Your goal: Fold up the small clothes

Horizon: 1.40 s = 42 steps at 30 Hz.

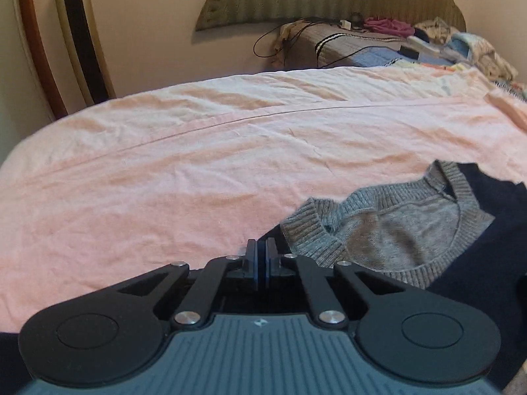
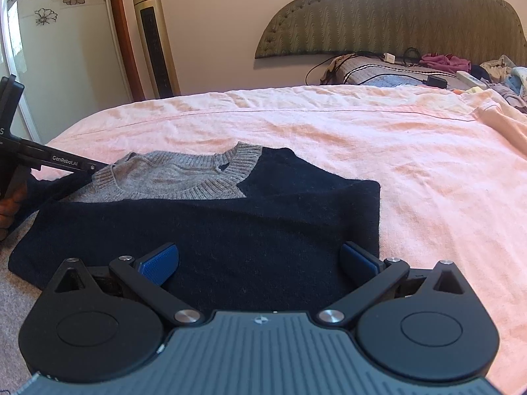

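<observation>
A small navy sweater (image 2: pixel 250 223) with a grey knit collar and yoke (image 2: pixel 184 177) lies on the pink bedsheet (image 2: pixel 362 138), one side folded across its body. My right gripper (image 2: pixel 260 260) is open over the sweater's near edge, holding nothing. My left gripper (image 1: pixel 262 256) has its jaws closed at the sweater's left edge, next to the grey collar (image 1: pixel 378 227); a thin dark fold seems pinched between the pads. The left gripper also shows in the right wrist view (image 2: pixel 95 166) at the collar's left side.
A headboard (image 2: pixel 395 16) and a pile of clothes, cables and a power strip (image 2: pixel 467 79) lie at the far end of the bed. A tall tower fan (image 2: pixel 154 39) and a door frame stand at the left wall.
</observation>
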{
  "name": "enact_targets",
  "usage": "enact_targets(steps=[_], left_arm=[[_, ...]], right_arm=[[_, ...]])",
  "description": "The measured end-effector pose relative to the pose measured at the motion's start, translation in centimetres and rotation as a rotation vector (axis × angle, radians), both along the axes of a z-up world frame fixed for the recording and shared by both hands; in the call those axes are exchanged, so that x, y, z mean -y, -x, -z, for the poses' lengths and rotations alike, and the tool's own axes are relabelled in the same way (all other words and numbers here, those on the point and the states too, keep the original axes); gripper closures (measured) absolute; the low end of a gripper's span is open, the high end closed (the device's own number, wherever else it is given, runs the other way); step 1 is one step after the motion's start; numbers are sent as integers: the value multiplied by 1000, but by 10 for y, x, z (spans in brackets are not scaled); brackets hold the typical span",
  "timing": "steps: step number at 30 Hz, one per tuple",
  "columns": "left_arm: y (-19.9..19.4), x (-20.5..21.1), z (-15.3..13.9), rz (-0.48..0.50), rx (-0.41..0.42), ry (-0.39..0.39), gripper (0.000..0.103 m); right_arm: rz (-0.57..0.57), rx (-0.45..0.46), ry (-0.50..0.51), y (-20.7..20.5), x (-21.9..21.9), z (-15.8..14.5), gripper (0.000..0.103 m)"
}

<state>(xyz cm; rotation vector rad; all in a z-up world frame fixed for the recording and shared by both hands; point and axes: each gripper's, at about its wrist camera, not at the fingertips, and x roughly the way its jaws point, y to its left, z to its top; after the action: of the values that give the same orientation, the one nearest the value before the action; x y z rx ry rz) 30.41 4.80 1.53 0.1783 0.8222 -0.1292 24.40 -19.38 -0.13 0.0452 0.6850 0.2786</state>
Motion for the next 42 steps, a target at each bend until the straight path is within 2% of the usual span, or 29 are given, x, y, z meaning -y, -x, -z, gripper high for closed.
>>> enact_targets(steps=[2,4,6,7,9,12,14,15,16,17,18,20,21,24,26,27,28,29,32,33,35,36,37,38,39,42], left_arm=[[0,8,-3,-3,36,-65,100],[-3,0,-12,-48,78,-41,100],[-11,-11,-8,-100,38,-4,100],[-12,-11,0,-108,15,-35,100],[-1,-3,4,-75,65,-102,99],[14,-8,-10,-90,82,-61,94],[37,-22,-27,-112,125,-16,82],[52,-34,-36,-130,164,11,67],[68,-49,-43,-163,207,47,40],[86,-70,-50,-218,252,94,25],[105,-92,-55,-288,293,139,3],[141,-146,-60,-453,363,255,3],[154,-171,-58,-533,361,312,3],[193,-261,-37,-865,312,533,3],[215,-303,-20,-1060,289,648,4],[223,-315,-13,-1115,287,700,4],[229,-325,-6,-1133,305,773,4],[231,-328,-4,-1124,329,812,4],[214,-323,-5,-1078,330,786,6],[205,-320,-5,-1065,324,766,14],[190,-314,-3,-1055,329,677,21],[181,-311,-2,-1057,327,630,39],[174,-311,-1,-1061,315,599,69],[167,-312,1,-1075,294,564,85],[165,-314,1,-1083,274,556,97],[163,-296,-20,-1063,314,492,97]], right_arm=[[0,0,0,0,0,0,0],[1,0,-2,0,0,0,0],[1,0,-1,-1,-1,0,0],[1,0,1,-1,-1,0,0],[1,0,4,-1,-2,0,0],[1,0,3,-1,-2,0,0],[1,0,4,-1,-2,0,0],[1,1,3,-1,-2,0,0],[1,1,2,-1,-2,0,0],[0,2,1,-1,-1,1,0],[0,1,1,-1,-2,1,0],[0,2,2,-1,-2,1,0],[0,2,2,-1,-2,1,0],[0,2,6,-1,-1,1,0],[0,2,10,-1,-2,1,0],[0,3,10,-1,-2,1,0],[0,2,10,-1,-2,1,0],[0,2,12,-1,-2,1,0],[1,2,17,-1,-3,2,0],[1,2,18,-1,-3,2,0],[0,2,17,-1,-3,1,0],[1,2,16,-1,-3,2,0],[1,2,16,-1,-4,2,0],[2,2,17,-1,-4,2,0],[2,2,17,-1,-4,2,0],[2,3,15,-1,-4,2,0]])
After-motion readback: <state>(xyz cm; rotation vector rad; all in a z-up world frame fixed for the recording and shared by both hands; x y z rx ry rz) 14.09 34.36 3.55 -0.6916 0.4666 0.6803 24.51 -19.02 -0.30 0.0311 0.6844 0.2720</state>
